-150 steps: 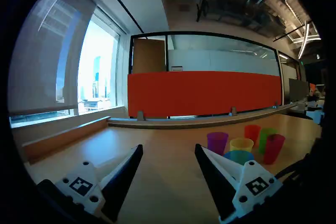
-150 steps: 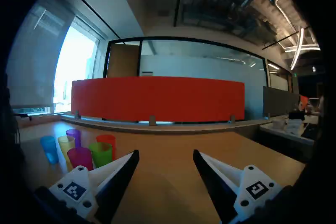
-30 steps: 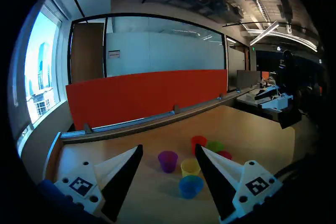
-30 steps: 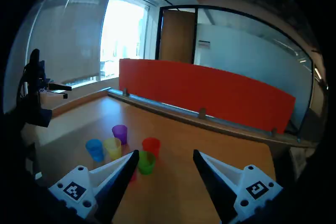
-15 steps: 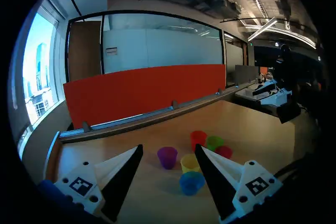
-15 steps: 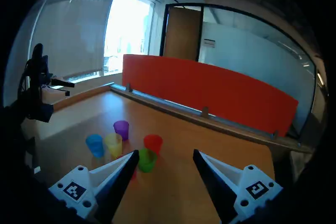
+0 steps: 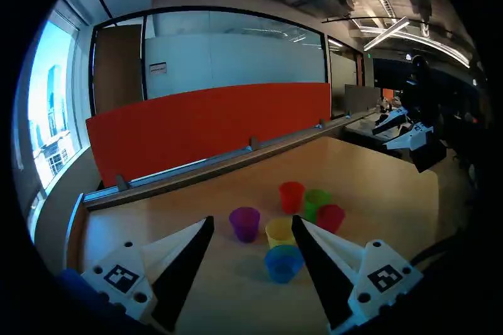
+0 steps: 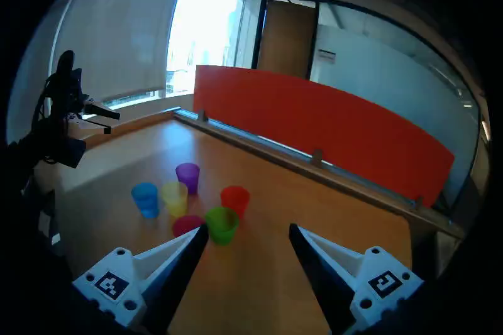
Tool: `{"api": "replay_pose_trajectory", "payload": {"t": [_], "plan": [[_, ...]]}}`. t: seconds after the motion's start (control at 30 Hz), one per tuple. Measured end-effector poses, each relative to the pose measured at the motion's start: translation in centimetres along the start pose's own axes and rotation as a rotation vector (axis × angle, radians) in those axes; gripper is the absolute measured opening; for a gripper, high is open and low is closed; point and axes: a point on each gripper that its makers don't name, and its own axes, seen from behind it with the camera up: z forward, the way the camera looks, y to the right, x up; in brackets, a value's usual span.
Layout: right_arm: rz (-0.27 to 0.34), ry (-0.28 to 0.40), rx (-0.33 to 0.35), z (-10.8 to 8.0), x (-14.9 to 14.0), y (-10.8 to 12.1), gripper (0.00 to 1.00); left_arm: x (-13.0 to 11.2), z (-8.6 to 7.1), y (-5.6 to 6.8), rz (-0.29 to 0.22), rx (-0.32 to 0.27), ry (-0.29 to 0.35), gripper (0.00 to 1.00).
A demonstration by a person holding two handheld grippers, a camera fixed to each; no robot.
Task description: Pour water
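Note:
Several coloured plastic cups stand clustered on the wooden desk [image 7: 377,190]. In the left gripper view the purple cup [image 7: 244,223], yellow cup [image 7: 278,231] and blue cup [image 7: 283,264] are nearest, with the red cup [image 7: 291,196], green cup [image 7: 315,202] and magenta cup [image 7: 331,217] behind. My left gripper [image 7: 251,219] hangs open above them, holding nothing. In the right gripper view the green cup [image 8: 221,224] and magenta cup [image 8: 187,224] sit just ahead of my open, empty right gripper [image 8: 248,227]. Whether any cup holds water I cannot tell.
An orange divider panel [image 7: 207,124] with a metal rail runs along the desk's far edge. A bright window [image 8: 204,39] lies beyond the desk. The other gripper [image 7: 409,137] hovers at the right; in the right gripper view the left gripper [image 8: 72,115] hovers far left.
Both grippers have risen from near the desk and now look down on the cups. Over the last second the cups drifted toward the middle of both views. Both stay open.

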Motion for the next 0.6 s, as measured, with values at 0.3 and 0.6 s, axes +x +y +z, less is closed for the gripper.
{"api": "replay_pose_trajectory", "payload": {"t": [0.3,0.6], "plan": [[0.011,-0.015,0.015,0.6,-0.7,0.1,1.00,-1.4,0.7,0.8,0.041,-0.021,-0.032,0.92],[0.009,-0.034,0.030,1.7,-1.7,0.2,1.00,-3.3,1.8,1.6,0.036,-0.051,-0.064,0.92]]}}
